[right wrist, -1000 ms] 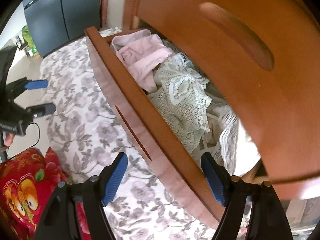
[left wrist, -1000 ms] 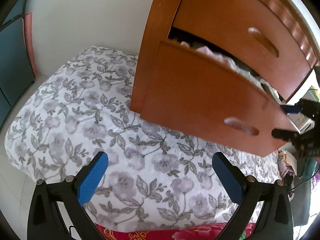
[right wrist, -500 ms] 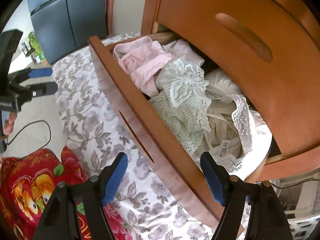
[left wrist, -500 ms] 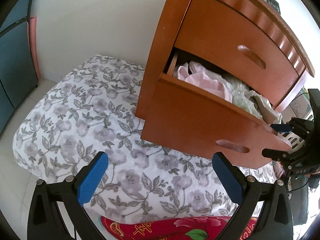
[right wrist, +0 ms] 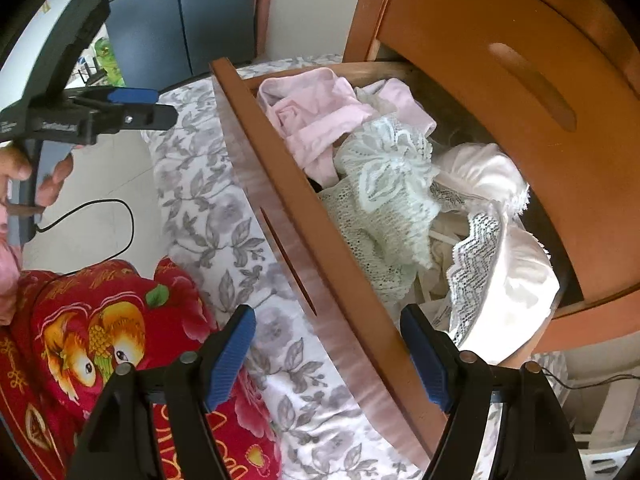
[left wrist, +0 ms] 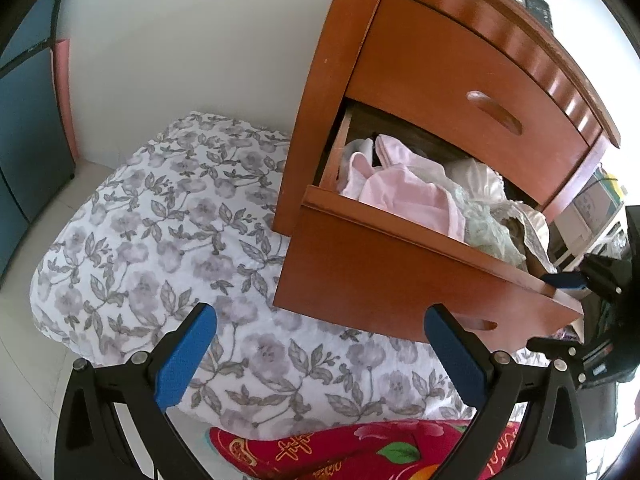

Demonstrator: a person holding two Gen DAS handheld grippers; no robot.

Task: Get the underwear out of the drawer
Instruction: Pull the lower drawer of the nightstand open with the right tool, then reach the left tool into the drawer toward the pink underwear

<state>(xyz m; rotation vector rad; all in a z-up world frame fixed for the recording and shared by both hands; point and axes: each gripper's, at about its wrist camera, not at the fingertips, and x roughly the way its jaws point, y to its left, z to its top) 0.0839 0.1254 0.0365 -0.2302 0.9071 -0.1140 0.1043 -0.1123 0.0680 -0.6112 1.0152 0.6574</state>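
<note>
Right gripper [right wrist: 326, 350] hangs empty, fingers apart, straddling the drawer [right wrist: 288, 216] front. At its one o'clock, inside, lie pale lace underwear [right wrist: 384, 200], pink garments [right wrist: 320, 120], white satin. Left gripper [left wrist: 320, 354] gapes empty over the floral bedding [left wrist: 160, 240]

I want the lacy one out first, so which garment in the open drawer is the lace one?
The pale green lace garment, lying mid-drawer between the plain pink underwear and the shiny white satin piece.
</note>
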